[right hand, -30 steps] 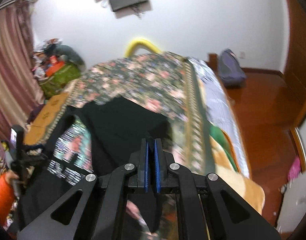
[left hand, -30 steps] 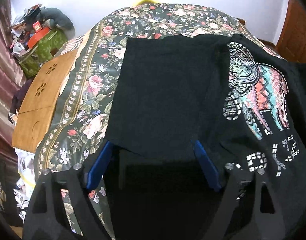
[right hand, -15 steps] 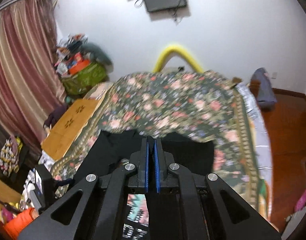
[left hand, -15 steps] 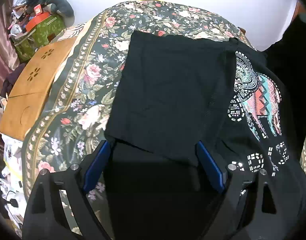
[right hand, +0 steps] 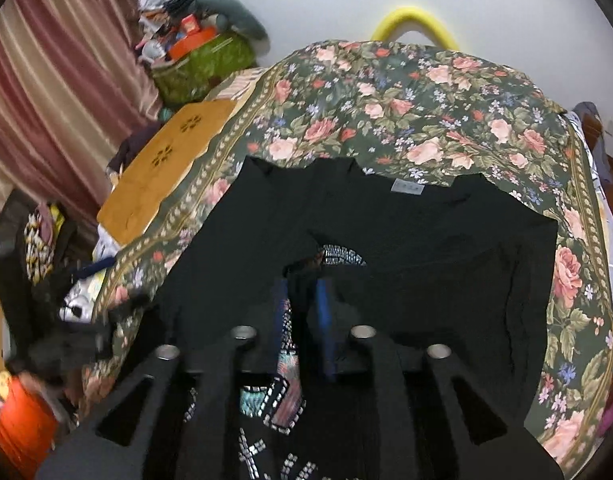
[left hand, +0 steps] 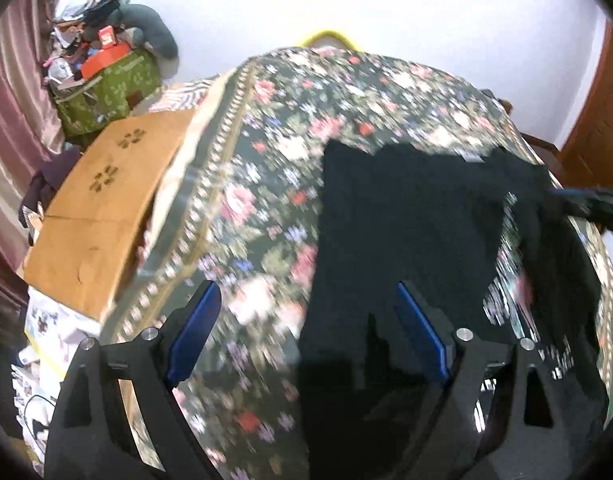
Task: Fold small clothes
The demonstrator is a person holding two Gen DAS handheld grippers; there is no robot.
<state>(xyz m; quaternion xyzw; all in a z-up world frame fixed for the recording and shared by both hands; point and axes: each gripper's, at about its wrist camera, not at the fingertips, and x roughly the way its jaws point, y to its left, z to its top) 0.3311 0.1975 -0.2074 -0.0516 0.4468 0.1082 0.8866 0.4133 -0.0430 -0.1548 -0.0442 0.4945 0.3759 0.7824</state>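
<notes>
A black T-shirt (left hand: 406, 220) (right hand: 426, 248) lies on the floral bedspread with both sides folded inward. Only a strip of its beaded print (right hand: 342, 254) shows between the flaps. My right gripper (right hand: 302, 300) hovers over the middle of the shirt, its jaws opening. Dark fabric of the folded flap sits loosely between the blue pads (right hand: 324, 320), which do not press on it. My left gripper (left hand: 306, 296) stands wide open above the shirt's left edge with nothing in it. In the left wrist view the right gripper (left hand: 586, 204) enters from the right.
The floral bedspread (right hand: 386, 92) covers the bed. A wooden board (left hand: 102, 208) lies along its left side, with a green bag (left hand: 106, 84) of clutter behind it. A yellow tube (right hand: 414, 20) arches at the far end. A person's orange sleeve (right hand: 22, 420) shows at lower left.
My right gripper swung in over the shirt, bringing the right flap across the print, and its jaws went from shut to parted. My left gripper lifted and drew back to the left.
</notes>
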